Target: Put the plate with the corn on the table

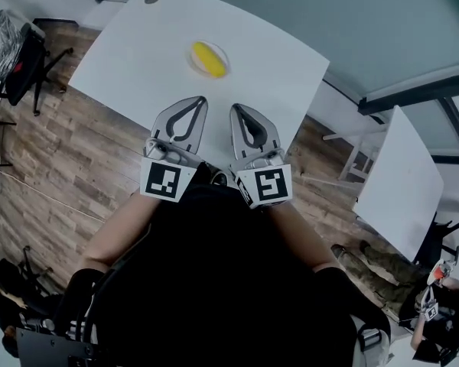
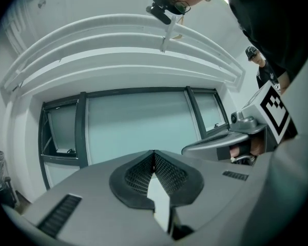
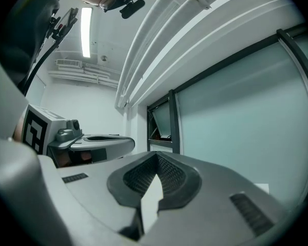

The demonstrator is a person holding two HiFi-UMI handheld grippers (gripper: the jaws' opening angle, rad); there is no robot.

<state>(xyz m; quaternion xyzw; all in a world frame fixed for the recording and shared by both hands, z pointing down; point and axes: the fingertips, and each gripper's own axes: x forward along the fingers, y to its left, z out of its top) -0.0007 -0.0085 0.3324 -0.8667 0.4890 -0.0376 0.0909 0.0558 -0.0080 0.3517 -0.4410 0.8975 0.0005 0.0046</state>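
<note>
Plate with the corn [image 1: 209,58] is seen resting on the white table [image 1: 130,52], near its middle, the corn showing yellow on the small round plate. Closer to the person, above the table's near edge, the left tool [image 1: 201,102] and the right tool [image 1: 236,109] are held side by side, apart from the plate. Each tool's jaws are pressed together with nothing between them, as shown in the left gripper view and the right gripper view, both angled up toward frosted windows [image 2: 138,127]. A wood floor [image 1: 61,151] is seen beside the table, and a second white table [image 1: 402,182] at the right.
</note>
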